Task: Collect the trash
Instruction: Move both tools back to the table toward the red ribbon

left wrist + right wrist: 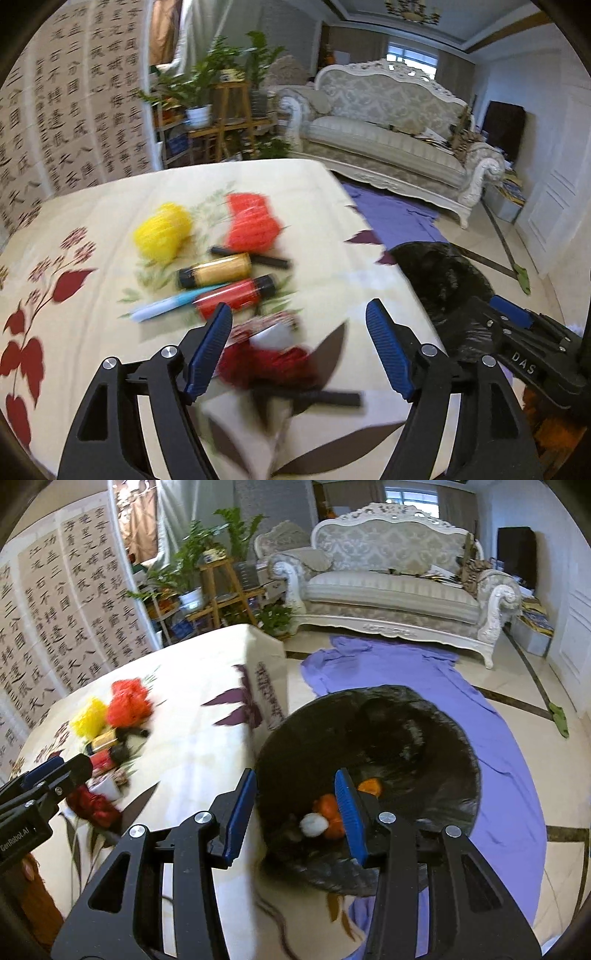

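Note:
Trash lies on the cloth-covered table (pixel 92 206): a yellow crumpled wad (pixel 162 232), a red-orange wad (pixel 251 221), a gold tube (pixel 214 271), a red tube (pixel 236 295), a blue-white pen (pixel 162 306), black sticks (pixel 269 260), a dark red wad (pixel 266 365) and a small patterned packet (pixel 266 326). My left gripper (pixel 299 343) is open and empty above the dark red wad. My right gripper (pixel 295 808) is open and empty over the black-lined bin (pixel 424 738), which holds orange pieces (pixel 328 808) and a white ball (pixel 314 825).
The bin (pixel 443 273) stands off the table's right edge on a purple cloth (pixel 498 738). A sofa (pixel 395 587), a plant stand (pixel 218 587) and a calligraphy screen (pixel 74 609) stand behind. My right gripper's body (pixel 532 350) shows at right in the left wrist view.

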Tool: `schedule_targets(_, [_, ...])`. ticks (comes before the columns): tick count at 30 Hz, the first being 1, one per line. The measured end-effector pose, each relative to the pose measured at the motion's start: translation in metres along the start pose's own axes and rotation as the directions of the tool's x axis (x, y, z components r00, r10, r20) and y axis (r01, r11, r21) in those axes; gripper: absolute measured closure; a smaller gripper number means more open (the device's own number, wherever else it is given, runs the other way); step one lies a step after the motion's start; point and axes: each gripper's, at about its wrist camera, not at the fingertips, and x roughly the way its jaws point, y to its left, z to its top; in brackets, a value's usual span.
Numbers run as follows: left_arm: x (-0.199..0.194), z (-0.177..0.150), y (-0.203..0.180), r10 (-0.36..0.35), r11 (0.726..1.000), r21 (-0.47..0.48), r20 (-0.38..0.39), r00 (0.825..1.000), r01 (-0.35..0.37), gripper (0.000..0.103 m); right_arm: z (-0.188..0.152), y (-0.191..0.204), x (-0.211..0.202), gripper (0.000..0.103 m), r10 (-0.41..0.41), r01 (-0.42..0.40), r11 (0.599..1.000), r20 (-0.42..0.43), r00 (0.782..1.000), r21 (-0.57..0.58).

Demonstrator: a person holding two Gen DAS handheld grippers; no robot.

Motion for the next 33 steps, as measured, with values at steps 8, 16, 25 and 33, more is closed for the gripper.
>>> schedule_targets(8, [-0.015,-0.021,0.053,0.085,0.994,-0.073,-0.015,0.996,-0.086,0.03,-0.007,0.043,0.0,0.06,0.066,-0.067,0.995,-0.019,0.998,-0.071])
schedule_targets(16, [-0.022,-0.038,0.097,0.147,0.979,-0.14,-0.035,0.988,-0.151,0.03,-0.011,0.09,0.002,0.057,0.126,-0.131,0.98,-0.04,0.991,-0.149])
schedule_targets(25, [-0.025,-0.05,0.125,0.175,0.965,-0.189,-0.054,0.983,-0.182,0.03,-0.019,0.131,0.007,0.05,0.18,-0.193,0.957,-0.076,0.981,-0.218])
schedule_targets(33, [-0.026,-0.056,0.138,0.18,0.96,-0.209,-0.064,0.982,-0.189,0.03,-0.022,0.156,0.021,0.05,0.209,-0.233,0.939,-0.12,0.971,-0.254])
